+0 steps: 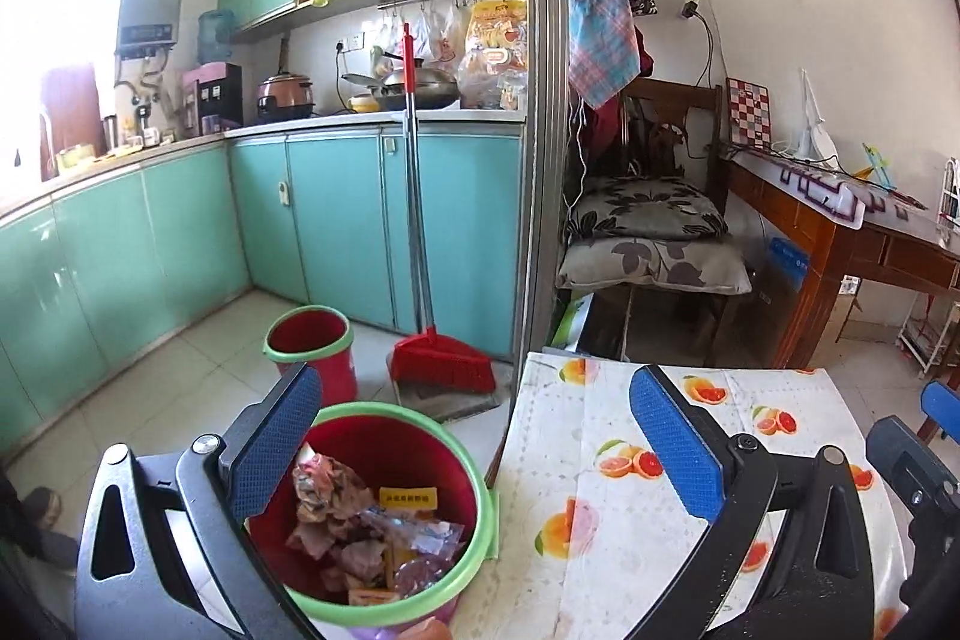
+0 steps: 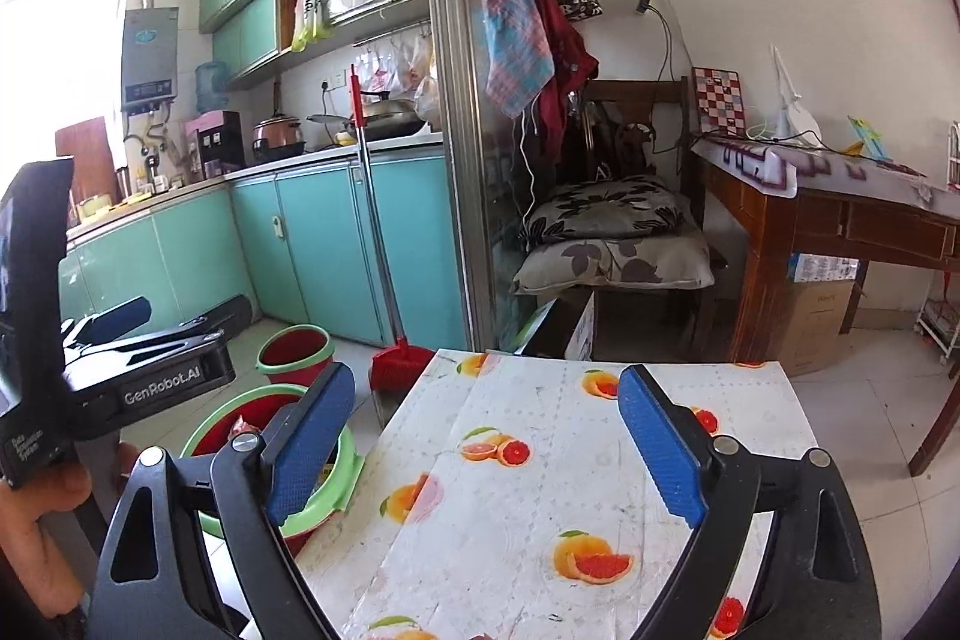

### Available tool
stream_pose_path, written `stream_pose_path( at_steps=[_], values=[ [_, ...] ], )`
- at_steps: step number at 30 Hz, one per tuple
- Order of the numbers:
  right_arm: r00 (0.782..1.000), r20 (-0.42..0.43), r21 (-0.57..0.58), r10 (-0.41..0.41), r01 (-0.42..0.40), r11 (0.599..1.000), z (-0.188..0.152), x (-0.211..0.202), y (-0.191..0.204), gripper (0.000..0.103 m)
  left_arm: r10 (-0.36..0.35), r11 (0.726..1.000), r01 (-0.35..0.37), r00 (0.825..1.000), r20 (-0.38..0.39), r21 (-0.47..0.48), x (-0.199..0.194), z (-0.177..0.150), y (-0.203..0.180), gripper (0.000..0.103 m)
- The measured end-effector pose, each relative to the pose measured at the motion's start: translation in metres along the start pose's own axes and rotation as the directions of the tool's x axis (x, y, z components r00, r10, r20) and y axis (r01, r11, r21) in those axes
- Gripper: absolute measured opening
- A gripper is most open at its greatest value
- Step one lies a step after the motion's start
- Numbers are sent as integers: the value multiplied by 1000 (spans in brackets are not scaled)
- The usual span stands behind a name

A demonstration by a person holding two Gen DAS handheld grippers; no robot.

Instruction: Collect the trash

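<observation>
A red bin with a green rim (image 1: pixel 480 484) stands on the floor left of the table and holds crumpled wrappers and paper trash (image 1: pixel 360 526). My left gripper (image 1: pixel 474 448) is open and empty, above the bin's right rim and the table's left edge. The bin also shows in the right wrist view (image 2: pixel 336 490), partly hidden. My right gripper (image 2: pixel 486 442) is open and empty over the table (image 2: pixel 540 508), which has an orange-fruit print cloth. The left gripper's body (image 2: pixel 150 370) shows at the left of that view.
A second, smaller red bin (image 1: pixel 312 340) and a red broom with dustpan (image 1: pixel 438 358) stand by the teal kitchen cabinets (image 1: pixel 336 232). A chair with cushions (image 1: pixel 654 244) and a wooden desk (image 1: pixel 840 244) stand behind the table.
</observation>
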State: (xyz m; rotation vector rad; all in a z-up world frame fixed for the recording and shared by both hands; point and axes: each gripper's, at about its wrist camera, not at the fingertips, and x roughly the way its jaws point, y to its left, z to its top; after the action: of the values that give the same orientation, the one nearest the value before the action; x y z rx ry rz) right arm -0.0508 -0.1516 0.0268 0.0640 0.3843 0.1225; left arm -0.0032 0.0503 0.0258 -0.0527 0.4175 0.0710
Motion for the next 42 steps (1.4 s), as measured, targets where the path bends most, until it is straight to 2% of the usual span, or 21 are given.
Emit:
stream_pose_path(
  at_steps=[2,5,10,20,24,42],
  values=[
    [1000,2,-2,-24,24,1000,4,-3,-2,90,-31,1000,31,999,-19,3,-2,1,1,103],
    [999,-10,-10,-50,50,999,7,-4,-1,90,-30,999,31,999,-27,37,-3,2,-1,103],
    [999,-25,20,-37,37,999,12,-4,-1,90,-23,999,24,999,-36,32,-5,3,1,103],
    [999,-29,-19,-14,13,1000,13,2,15,90,23,1000,-22,999,-31,13,-6,3,14,103],
    [1000,-20,-31,-16,16,999,11,4,21,90,14,1000,-14,999,-44,10,-4,1,17,103],
    [997,-78,-66,-16,11,998,4,18,22,90,9,1000,-8,998,-61,17,2,-1,10,103]
  ],
)
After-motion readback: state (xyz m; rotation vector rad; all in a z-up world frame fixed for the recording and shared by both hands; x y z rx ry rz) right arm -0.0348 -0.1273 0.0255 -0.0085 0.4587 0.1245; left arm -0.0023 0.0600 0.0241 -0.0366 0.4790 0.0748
